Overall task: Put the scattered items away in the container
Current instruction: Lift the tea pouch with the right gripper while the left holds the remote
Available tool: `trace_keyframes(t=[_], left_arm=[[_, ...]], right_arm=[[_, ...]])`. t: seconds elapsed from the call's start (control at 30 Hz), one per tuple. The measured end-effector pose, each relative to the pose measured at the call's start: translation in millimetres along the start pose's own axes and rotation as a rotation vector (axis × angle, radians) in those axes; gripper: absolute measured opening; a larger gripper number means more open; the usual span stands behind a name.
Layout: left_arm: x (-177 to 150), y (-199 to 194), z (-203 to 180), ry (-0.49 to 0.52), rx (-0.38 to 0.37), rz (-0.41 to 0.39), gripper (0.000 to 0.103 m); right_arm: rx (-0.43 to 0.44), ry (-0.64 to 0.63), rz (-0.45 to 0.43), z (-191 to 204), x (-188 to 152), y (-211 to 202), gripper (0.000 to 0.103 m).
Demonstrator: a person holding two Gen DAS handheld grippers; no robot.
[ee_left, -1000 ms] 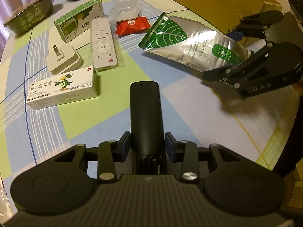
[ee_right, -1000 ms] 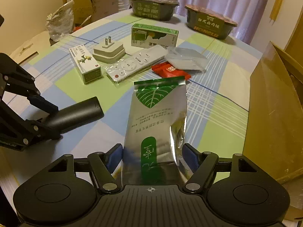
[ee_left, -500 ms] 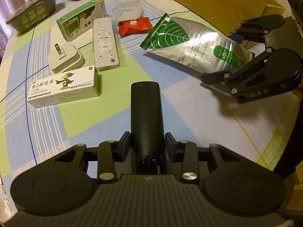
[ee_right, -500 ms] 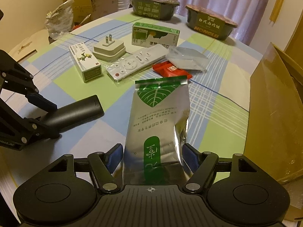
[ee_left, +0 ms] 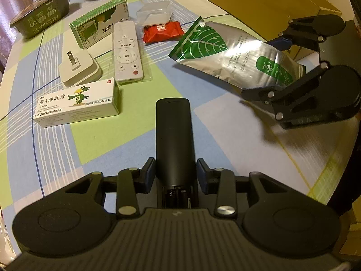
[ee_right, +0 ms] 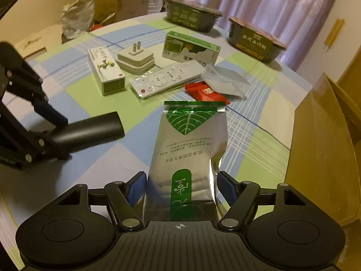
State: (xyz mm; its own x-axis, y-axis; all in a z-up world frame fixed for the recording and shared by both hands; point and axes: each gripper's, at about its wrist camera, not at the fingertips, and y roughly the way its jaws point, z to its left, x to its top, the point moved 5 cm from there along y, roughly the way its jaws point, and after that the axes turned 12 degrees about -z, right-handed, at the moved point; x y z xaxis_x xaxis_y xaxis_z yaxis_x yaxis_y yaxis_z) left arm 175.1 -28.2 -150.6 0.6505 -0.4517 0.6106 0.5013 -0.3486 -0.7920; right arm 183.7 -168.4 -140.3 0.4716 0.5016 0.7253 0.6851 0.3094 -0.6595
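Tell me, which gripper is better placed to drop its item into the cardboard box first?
Right. The right gripper, holding the silver pouch, sits beside the cardboard box; the left gripper is farther away.

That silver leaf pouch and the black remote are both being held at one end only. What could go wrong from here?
1. The silver pouch is soft and gripped only at its bottom end by the right gripper; it may sag or slip out on the way to the cardboard box.
2. The black remote, pinched at its back end by the left gripper, sticks far out and could twist loose.
3. The grippers are close together, so they might bump.
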Motion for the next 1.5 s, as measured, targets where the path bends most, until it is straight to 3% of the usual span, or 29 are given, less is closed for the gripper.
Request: trace_keyframes(t=[0.33,0.67,0.77,1.03,1.5], left_arm=[[0.8,0.7,0.4,-0.002,0.0,0.001,0.033],[1.2,1.5,-1.1,-0.005,0.007,0.0,0.034],[1.1,1.3,-0.9,-0.008,0.008,-0.001,0.034],[2.3,1.5,-1.0,-0.021,0.006,-0.011,0.033],[10.0,-2.0,-0.3,-0.086,-0.03,-0.05,0.033]], right_arm=[[-0.038,-0.1,0.044,5.3,-8.2,4.2,0.075],[-0.083,-0.286,0.048,18.5,-14.2,0.5,0.075],[-0.093,-0.263,0.054,14.0,-11.9,2.7,0.073],[-0.085,-0.156,0.033,4.3,-4.8,1.2,0.05],[-0.078,-0.045,-0.035,-3.9,7.9,-8.6,0.049]])
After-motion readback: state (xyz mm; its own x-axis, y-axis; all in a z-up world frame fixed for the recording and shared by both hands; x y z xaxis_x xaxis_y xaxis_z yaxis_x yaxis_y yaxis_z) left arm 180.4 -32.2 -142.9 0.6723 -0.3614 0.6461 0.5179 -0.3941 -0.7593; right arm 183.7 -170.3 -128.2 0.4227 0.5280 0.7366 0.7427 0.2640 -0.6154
